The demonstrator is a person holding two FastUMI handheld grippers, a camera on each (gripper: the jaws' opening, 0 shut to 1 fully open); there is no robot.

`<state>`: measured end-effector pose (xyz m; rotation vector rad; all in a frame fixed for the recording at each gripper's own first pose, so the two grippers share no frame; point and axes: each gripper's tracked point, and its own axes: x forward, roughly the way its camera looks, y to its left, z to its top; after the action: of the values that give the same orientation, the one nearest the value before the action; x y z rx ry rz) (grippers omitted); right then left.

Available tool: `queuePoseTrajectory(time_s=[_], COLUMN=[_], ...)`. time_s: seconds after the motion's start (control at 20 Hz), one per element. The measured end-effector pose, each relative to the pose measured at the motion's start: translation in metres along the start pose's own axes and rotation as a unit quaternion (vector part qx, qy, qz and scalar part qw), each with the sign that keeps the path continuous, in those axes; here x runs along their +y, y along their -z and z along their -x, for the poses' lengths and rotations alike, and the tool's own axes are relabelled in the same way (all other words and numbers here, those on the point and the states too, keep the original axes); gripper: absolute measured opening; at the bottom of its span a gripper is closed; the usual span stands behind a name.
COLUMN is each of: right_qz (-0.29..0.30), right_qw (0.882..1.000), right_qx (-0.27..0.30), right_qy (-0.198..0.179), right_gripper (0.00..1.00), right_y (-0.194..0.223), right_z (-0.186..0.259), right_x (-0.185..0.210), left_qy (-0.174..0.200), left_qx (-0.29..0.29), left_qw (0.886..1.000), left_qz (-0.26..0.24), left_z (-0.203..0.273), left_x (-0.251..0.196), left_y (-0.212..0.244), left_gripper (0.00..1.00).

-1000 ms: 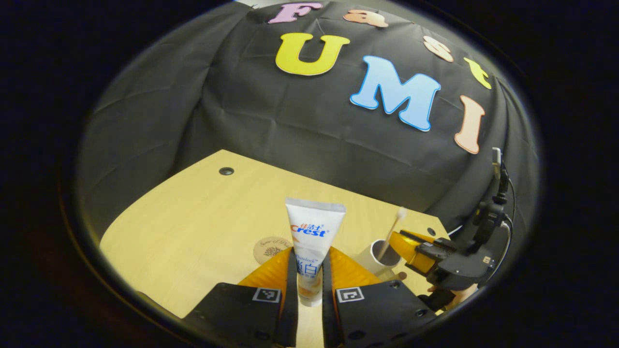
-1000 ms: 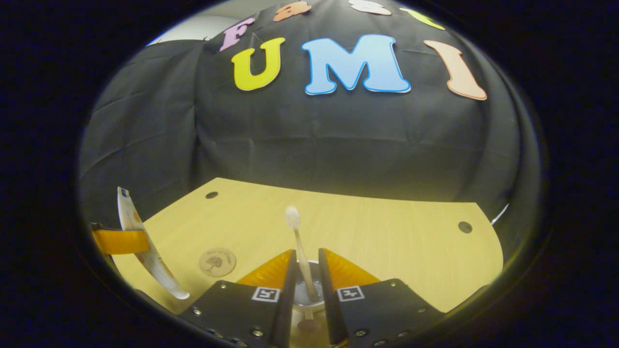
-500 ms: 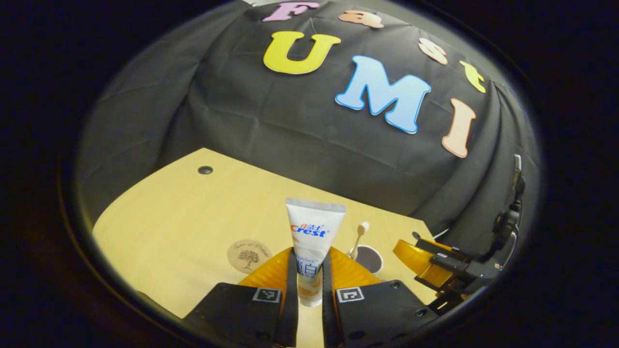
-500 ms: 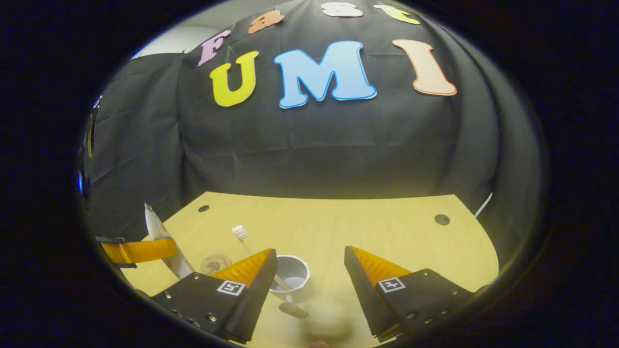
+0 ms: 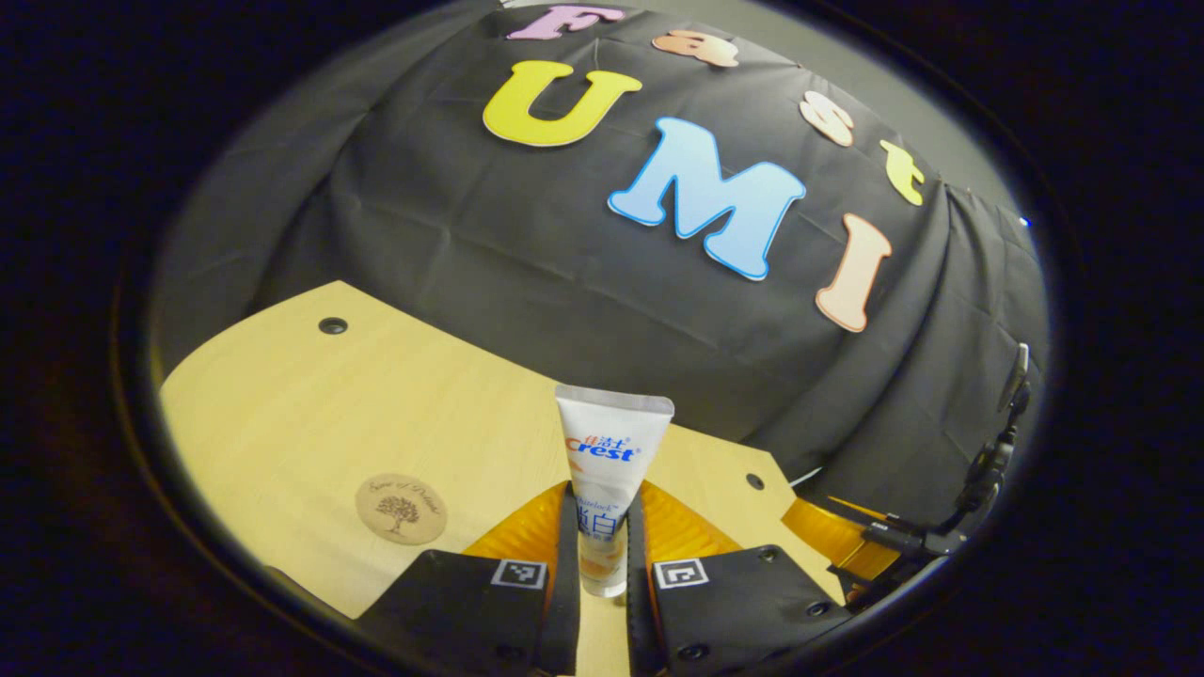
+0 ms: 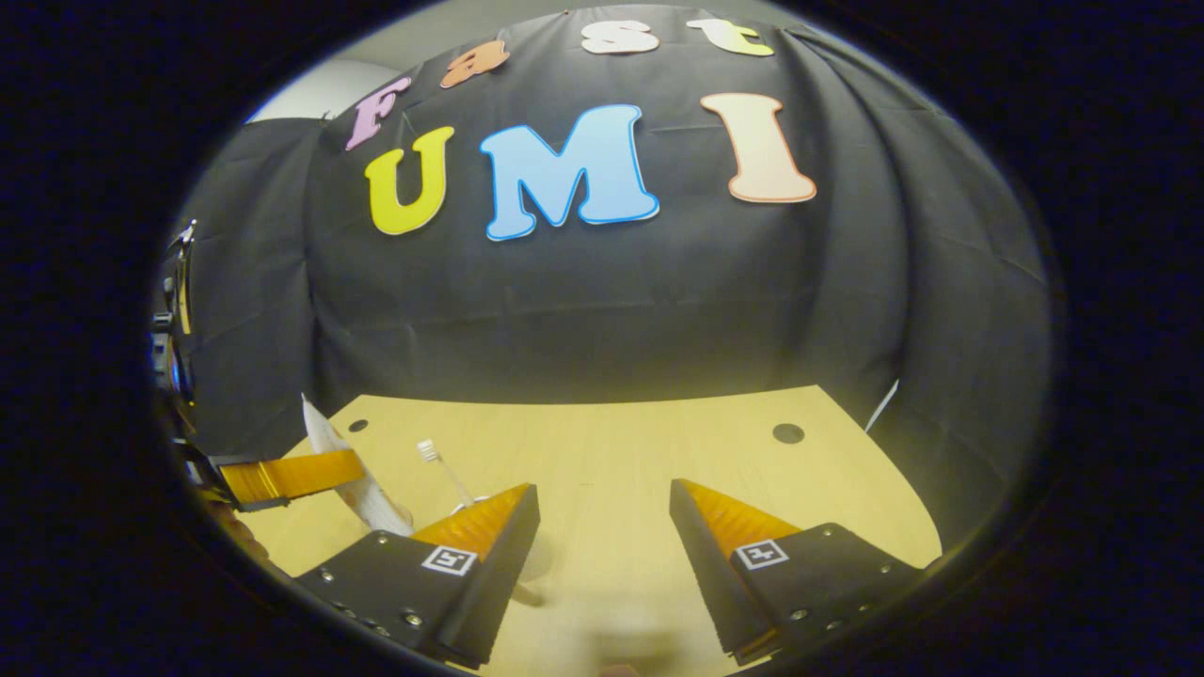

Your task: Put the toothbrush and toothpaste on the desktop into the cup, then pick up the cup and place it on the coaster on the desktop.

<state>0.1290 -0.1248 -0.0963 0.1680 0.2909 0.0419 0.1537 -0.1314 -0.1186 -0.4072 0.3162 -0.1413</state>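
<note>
At the bottom centre of the left gripper view, the toothpaste stands upright, crimped end up, pinched between the two fingers of the left gripper. Left of it in that frame, the round coaster lies flat on the pale wooden surface, well apart from the tube. At the lower right edge the right gripper shows partly, farther off.

Low in the right gripper view, the right gripper has its fingers spread wide with nothing between them. Behind its left finger the toothbrush sticks up at a slant, bristle end uppermost; the cup under it is hidden by the finger. Just left of the brush, the toothpaste hangs tilted in the left gripper above the surface.
</note>
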Motion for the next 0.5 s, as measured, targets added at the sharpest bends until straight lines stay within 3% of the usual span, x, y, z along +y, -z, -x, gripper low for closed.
queuePoseTrajectory(time_s=[0.25, 0.5], right_qz=[-0.006, -0.025], right_qw=[1.000, 0.999], right_qx=[0.002, 0.009], right_qy=[0.020, 0.030], right_gripper=[0.84, 0.84], right_y=[0.004, 0.010], right_z=[0.014, 0.020], right_x=[-0.019, -0.030], left_qy=[0.030, 0.039], left_qx=[-0.034, -0.031], left_qw=[0.999, 0.998], left_qz=[-0.011, -0.035], left_z=[-0.027, -0.047], left_x=[-0.024, -0.035], left_y=[-0.009, 0.002], left_gripper=[0.26, 0.26])
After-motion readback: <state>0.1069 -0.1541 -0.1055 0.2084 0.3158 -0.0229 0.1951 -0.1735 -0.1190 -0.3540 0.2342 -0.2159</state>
